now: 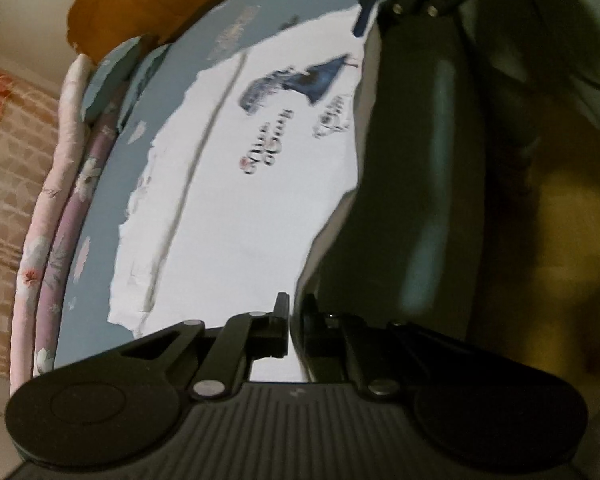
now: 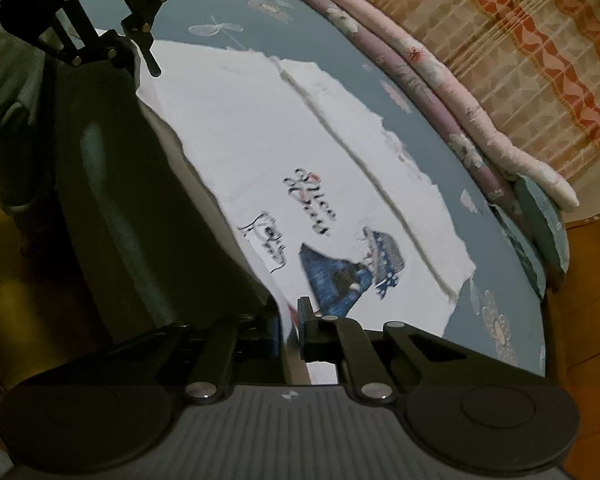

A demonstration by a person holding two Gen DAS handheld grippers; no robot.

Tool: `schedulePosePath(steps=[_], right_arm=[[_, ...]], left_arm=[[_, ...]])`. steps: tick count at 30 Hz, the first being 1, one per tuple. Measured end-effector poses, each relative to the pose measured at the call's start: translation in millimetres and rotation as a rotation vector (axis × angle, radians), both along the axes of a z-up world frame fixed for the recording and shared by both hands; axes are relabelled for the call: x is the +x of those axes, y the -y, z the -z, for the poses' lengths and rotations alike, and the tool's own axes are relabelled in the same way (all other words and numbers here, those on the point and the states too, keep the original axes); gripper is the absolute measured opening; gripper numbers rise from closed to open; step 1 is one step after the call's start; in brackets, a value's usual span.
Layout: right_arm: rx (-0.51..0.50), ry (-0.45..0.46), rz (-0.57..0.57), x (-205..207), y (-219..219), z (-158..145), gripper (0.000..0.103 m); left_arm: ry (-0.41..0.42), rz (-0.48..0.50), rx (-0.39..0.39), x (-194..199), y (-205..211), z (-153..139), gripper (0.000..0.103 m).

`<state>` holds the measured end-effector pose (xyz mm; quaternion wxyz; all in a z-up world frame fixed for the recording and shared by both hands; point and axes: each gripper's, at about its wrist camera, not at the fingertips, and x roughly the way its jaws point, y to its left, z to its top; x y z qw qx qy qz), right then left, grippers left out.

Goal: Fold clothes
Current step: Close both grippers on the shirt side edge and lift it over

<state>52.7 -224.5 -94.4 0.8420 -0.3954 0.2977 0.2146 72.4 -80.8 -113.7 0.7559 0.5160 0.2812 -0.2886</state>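
A white T-shirt (image 1: 260, 184) (image 2: 260, 140) with a blue print and dark lettering lies spread on a blue bed sheet (image 1: 100, 216) (image 2: 500, 280). My left gripper (image 1: 294, 320) is shut on the shirt's near edge, and a thin strip of white cloth shows between its fingers. At the other end of that edge my right gripper (image 2: 290, 320) is also shut on the cloth. Each wrist view shows the other gripper far off: the right gripper (image 1: 364, 0) and the left gripper (image 2: 144, 56). The cloth's near side between them is dark with shadow.
Rolled pink and purple floral quilts (image 1: 60, 200) (image 2: 440, 80) lie along the bed's far side, next to blue pillows (image 1: 112, 76) (image 2: 540, 216). Beyond them hangs an orange patterned fabric (image 2: 540, 40). Wooden furniture (image 1: 140, 0) (image 2: 588, 280) stands at the pillow end.
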Motion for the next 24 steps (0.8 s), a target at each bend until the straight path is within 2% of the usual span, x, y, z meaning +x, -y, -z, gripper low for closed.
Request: schedulePosePath(steps=[11,24], right_arm=[[0.014,0.046,0.023,31.8,1.5,-17.1,0.006],[0.033,0.094,0.076,87.6,1.0,-27.4,0.006]], left_arm=[[0.055,-0.023,-0.032,26.1,-2.9,-11.3,0.005],[0.107,-0.062,-0.081,77.5,-4.6,-23.2,0.008]])
